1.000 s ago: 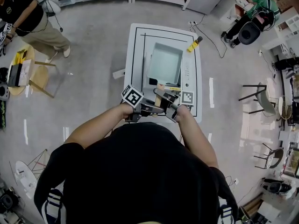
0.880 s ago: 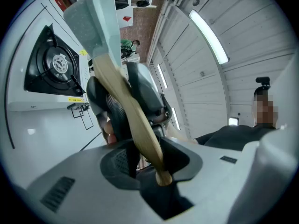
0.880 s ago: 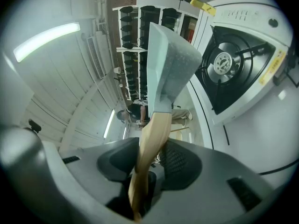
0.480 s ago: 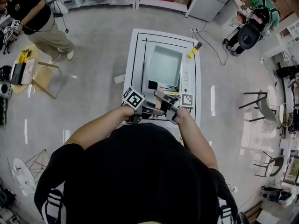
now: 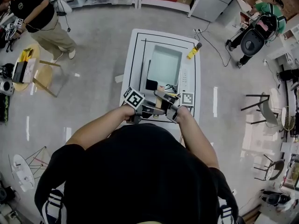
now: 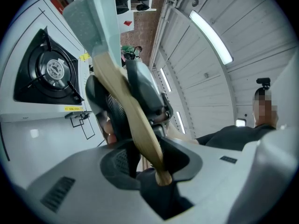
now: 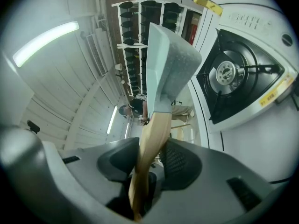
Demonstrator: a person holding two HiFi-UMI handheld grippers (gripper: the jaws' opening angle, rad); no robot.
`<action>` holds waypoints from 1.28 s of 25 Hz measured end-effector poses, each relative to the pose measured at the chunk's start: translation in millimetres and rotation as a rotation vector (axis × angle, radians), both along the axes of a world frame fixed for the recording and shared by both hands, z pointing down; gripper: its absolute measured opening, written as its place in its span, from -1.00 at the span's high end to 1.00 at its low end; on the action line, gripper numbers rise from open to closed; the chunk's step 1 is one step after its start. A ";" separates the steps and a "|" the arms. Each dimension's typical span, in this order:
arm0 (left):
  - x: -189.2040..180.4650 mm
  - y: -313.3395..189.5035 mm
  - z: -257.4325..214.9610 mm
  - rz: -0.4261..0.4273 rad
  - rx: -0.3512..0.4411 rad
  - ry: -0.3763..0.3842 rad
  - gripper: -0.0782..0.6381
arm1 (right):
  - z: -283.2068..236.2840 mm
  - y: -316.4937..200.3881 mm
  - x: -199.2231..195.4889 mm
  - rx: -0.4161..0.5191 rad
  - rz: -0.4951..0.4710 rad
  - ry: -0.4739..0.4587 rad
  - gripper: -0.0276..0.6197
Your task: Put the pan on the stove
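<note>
I hold a square, pale grey-green pan (image 5: 164,65) by its wooden handle (image 5: 160,90), level over the white cabinet (image 5: 135,45). It covers most of the black gas stove (image 5: 151,84), of which only a near-left corner shows. My left gripper (image 5: 150,110) is shut on the handle's end, and my right gripper (image 5: 164,101) is shut on it just ahead. In the left gripper view the handle (image 6: 126,111) runs up from the left gripper (image 6: 140,157) to the pan (image 6: 93,17), with the burner (image 6: 53,71) beside it. In the right gripper view the right gripper (image 7: 149,160) clamps the handle (image 7: 152,134) below the pan (image 7: 170,64), next to the burner (image 7: 229,73).
A strip of knobs (image 5: 186,73) runs along the stove's right side. A yellow and black tool (image 5: 194,48) lies at the cabinet's far right corner, with a cable (image 5: 212,43) on the floor behind. A person (image 5: 35,13) stands far left by a wooden stool (image 5: 42,76).
The pan has shifted slightly over the cabinet, and more of the black stove shows at its near-left corner. Both grippers keep their hold on the handle.
</note>
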State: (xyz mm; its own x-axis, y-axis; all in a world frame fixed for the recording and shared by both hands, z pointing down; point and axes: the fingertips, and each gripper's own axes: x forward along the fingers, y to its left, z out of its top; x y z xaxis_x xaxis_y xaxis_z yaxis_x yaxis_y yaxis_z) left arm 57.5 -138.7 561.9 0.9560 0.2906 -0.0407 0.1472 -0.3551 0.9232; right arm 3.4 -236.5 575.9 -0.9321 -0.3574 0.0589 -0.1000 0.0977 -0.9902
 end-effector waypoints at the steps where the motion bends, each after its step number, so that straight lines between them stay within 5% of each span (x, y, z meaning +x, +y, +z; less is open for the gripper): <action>1: 3.8 -1.7 1.0 -0.002 -0.003 -0.002 0.41 | 0.4 -1.4 2.9 -0.004 -0.004 -0.002 0.48; 32: 41.6 -16.1 35.9 -0.024 -0.067 -0.055 0.41 | 41.7 -13.9 35.7 -0.079 -0.058 0.000 0.49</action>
